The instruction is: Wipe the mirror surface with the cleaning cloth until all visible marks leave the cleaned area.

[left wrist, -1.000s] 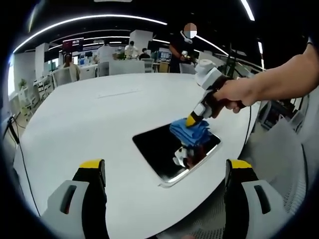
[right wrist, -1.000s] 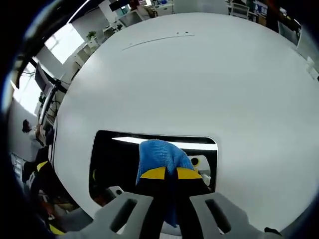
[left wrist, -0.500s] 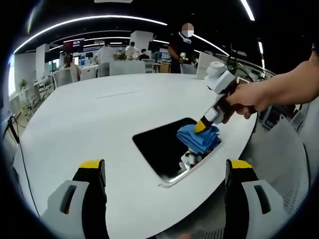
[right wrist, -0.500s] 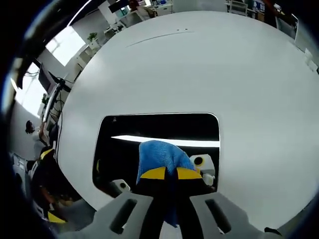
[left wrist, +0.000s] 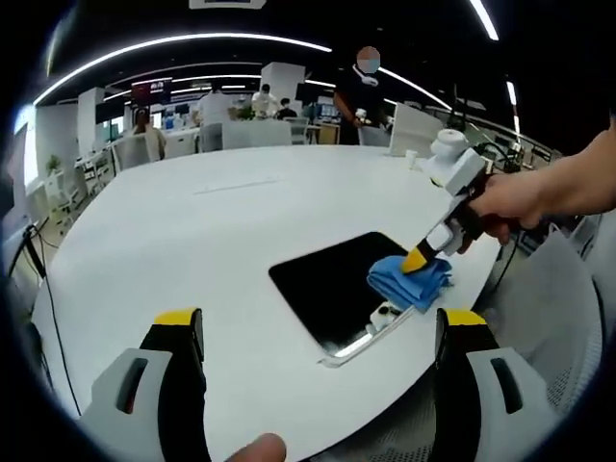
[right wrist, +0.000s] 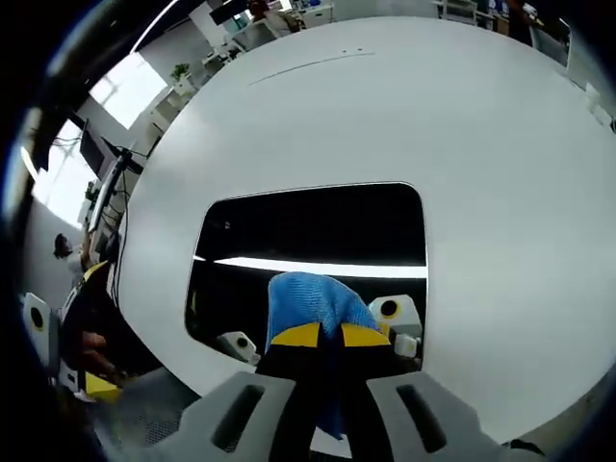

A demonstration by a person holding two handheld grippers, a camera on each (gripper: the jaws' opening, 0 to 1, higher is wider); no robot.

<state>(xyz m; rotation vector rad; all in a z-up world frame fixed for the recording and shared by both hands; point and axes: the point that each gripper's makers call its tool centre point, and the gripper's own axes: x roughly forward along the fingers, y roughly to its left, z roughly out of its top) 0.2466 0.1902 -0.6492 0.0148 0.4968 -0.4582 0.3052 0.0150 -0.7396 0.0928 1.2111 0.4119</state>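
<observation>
A dark rectangular mirror lies flat on the white table. A blue cleaning cloth rests on the mirror's near right end. My right gripper, held by a person's hand, is shut on the cloth and presses it onto the glass. In the left gripper view my left gripper hangs open over the table's front edge, well short of the mirror, with nothing between its yellow-tipped fingers.
The table's rim runs just beyond the mirror's right end. A chair stands past that edge. Several people and desks fill the office at the back. A fingertip shows at the bottom.
The right gripper has dragged the cloth along the mirror toward its right end, near the table's edge. The left gripper stays open and still.
</observation>
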